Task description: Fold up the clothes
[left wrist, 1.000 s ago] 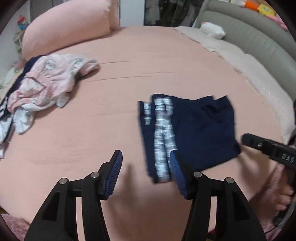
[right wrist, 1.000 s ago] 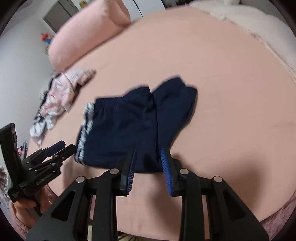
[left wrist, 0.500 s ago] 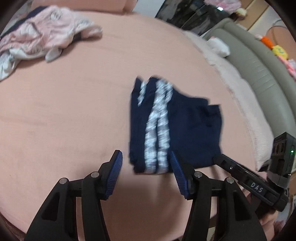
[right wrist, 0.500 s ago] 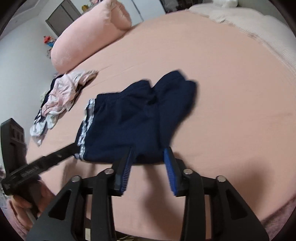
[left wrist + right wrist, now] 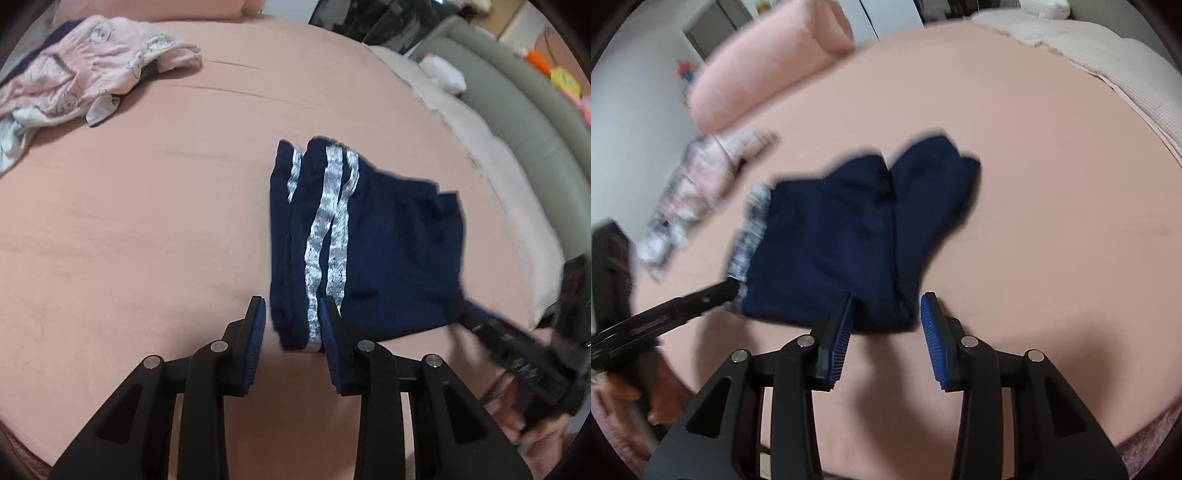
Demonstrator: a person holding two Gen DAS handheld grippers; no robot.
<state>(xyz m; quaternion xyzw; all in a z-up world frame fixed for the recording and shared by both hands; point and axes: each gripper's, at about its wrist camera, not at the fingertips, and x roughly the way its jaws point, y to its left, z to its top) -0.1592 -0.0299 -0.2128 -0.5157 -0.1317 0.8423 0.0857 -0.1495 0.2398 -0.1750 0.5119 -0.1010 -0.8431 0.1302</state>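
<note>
The left gripper (image 5: 291,325) hangs low over the bed (image 5: 129,229) with its fingers (image 5: 255,332) spread and empty. The near end of the shorts (image 5: 388,251), the striped side, lies between and just ahead of them. The shorts lie flat on the bed, already doubled over, stripes to the left and plain navy cloth to the right.

The right gripper (image 5: 886,321) is likewise parted and holds nothing. Its fingers straddle the near edge of the shorts (image 5: 842,251) at the plain end, the left finger (image 5: 838,332) seeming to lie over the cloth.

The step in hand looks like taking hold of the near edge at both ends for another fold. Next, each pair of fingers would need to drop onto the hem, close on all layers, then lift and carry the edge away together so the fold stays square.

Beyond the left fingers, well apart, sits a heap of pink clothes (image 5: 85,70), and further off a pink pillow (image 5: 768,70). Nothing lies in the way of the fold.
</note>
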